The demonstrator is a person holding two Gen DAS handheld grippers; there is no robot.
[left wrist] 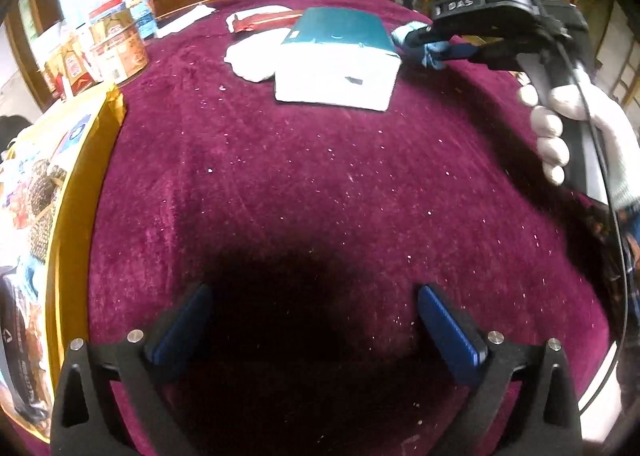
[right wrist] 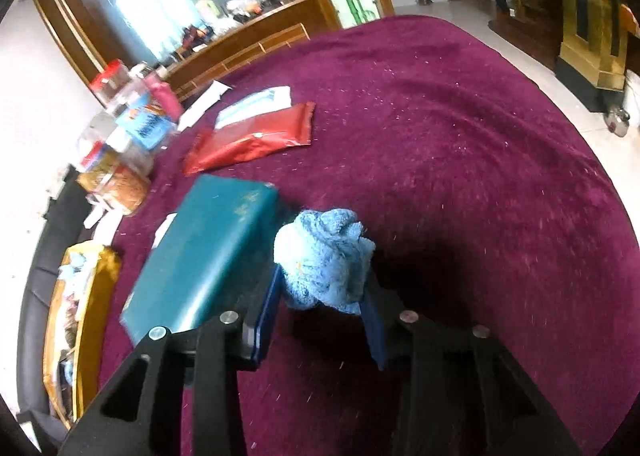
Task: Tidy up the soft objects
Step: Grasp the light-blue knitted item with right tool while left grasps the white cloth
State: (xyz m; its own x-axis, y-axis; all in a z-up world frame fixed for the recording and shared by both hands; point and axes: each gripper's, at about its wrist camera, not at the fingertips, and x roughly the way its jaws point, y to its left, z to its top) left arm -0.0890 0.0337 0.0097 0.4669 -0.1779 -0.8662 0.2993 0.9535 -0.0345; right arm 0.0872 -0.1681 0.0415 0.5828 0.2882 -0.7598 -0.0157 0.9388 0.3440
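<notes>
My right gripper [right wrist: 322,288] is shut on a bunched blue cloth [right wrist: 326,258] and holds it above the maroon tablecloth [right wrist: 460,160], just right of a teal-lidded box [right wrist: 200,252]. In the left wrist view the right gripper [left wrist: 436,44] with the blue cloth [left wrist: 420,46] hangs at the box's [left wrist: 338,56] right end. A white cloth [left wrist: 250,58] lies left of the box. My left gripper [left wrist: 314,320] is open and empty, low over bare tablecloth near the front.
A yellow-rimmed box [left wrist: 80,184] full of items stands at the left edge. Jars and cans [left wrist: 120,40] crowd the far left. A red packet [right wrist: 252,140] and white papers [right wrist: 256,102] lie beyond the teal box.
</notes>
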